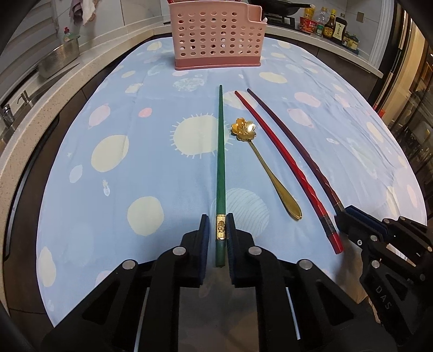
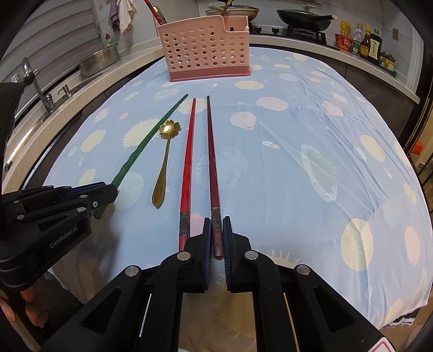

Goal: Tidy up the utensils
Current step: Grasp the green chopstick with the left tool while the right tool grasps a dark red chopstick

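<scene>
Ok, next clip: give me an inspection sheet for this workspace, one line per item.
Surface: blue patterned tablecloth.
Job's things: green chopstick, gold flower spoon, red chopstick, dark purple chopstick lying side by side; pink utensil holder at far edge.
Clutter: nothing seen.
Grippers: left gripper around green chopstick's end; right gripper around dark purple chopstick's end.
Cables: nothing seen.
Surroundings: metal bowl, sauce bottles, pan.

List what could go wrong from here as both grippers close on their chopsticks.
1. The right gripper straddles the dark chopstick, and the red chopstick lies right beside one finger; closing may nudge it.
2. The left gripper grips the green chopstick near its end, so its long tip may swing into the gold spoon.
</scene>
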`<state>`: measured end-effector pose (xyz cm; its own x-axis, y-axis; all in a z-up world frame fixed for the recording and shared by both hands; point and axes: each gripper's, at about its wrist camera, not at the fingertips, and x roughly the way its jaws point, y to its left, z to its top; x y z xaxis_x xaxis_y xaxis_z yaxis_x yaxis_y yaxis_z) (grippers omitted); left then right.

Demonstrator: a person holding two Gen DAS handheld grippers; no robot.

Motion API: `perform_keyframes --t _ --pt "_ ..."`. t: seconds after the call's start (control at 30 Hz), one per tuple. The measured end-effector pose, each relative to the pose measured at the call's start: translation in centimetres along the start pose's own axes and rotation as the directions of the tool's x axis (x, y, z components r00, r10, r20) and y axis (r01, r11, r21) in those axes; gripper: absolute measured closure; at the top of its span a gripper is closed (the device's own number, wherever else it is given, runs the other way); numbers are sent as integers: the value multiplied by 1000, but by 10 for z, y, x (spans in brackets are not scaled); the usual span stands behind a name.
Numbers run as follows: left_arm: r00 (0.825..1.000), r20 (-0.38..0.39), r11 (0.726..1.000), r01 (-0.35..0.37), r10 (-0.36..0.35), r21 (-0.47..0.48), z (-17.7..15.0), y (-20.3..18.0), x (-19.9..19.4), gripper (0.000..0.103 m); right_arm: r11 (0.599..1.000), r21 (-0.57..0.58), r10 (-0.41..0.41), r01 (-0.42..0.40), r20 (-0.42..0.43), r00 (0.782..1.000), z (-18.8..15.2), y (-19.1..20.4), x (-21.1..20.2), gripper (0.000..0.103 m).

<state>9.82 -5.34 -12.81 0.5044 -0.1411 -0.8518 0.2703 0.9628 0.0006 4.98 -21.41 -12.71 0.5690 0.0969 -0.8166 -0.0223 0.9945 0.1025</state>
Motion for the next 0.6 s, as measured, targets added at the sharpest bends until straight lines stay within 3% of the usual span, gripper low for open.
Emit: perform_keyframes --t 0.6 --pt "1000 0 999 3 -3 -45 1 15 -15 96 999 41 24 -26 32 999 5 -7 -20 96"
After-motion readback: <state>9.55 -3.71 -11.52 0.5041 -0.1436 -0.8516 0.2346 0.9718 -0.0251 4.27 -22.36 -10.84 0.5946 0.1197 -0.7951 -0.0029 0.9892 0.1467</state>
